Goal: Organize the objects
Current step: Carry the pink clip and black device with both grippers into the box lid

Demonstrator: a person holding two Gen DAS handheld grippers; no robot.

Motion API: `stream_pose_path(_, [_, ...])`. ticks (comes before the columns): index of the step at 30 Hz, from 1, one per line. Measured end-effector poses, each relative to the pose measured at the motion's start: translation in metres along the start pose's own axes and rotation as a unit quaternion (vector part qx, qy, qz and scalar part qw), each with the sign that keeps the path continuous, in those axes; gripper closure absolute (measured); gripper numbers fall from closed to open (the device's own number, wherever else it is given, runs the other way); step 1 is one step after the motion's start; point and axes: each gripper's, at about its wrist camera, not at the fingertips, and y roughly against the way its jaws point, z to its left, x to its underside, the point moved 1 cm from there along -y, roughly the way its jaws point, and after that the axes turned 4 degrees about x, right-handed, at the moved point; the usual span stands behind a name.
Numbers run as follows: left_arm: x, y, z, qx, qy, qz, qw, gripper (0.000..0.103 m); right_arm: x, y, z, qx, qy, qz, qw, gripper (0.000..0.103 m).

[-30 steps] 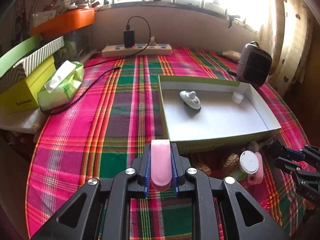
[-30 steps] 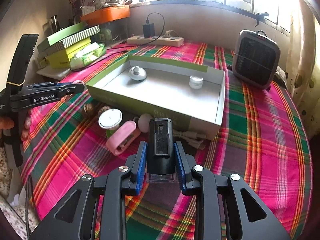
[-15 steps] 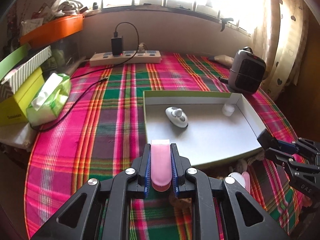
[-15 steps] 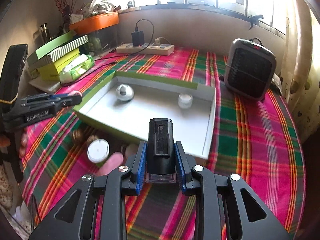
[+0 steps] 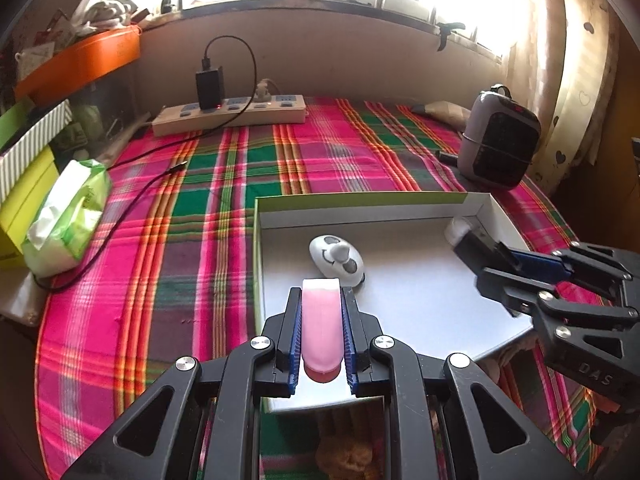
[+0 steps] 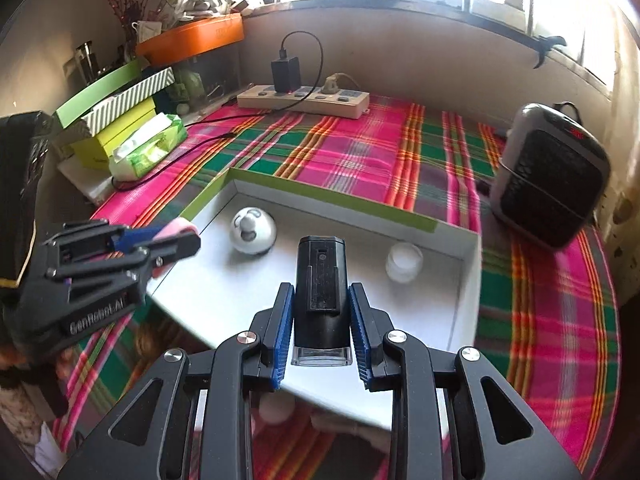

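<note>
Both grippers have swung in over the white tray, which now fills centre frame instead of sitting farther up. Left gripper, lower centre, is clamped on the pink case; right gripper is clamped on the black block. Each item hangs above the tray floor, so drop-off looks next. The white round toy and small white jar already lie inside.

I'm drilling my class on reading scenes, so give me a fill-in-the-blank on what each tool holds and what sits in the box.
The left tool is shut on a ____ object.
The right tool grips a ____ device.
The box already holds ____ white things.
The heater stands ____ the box.

Missing words: pink; black; two; outside
</note>
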Motion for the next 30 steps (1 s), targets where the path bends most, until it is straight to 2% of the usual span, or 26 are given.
stream_pose_path(18, [-0.008,-0.032,0.004,-0.014,0.008,0.024,0.9996,0.087,-0.028,-0.059,0.006,0.006,0.004,0.040,0.999,0.074])
stream_pose_path(30, [-0.008,-0.038,0.000,-0.014,0.002,0.025,0.9996,0.087,-0.029,-0.069,0.007,0.010,0.009,0.049,0.999,0.074])
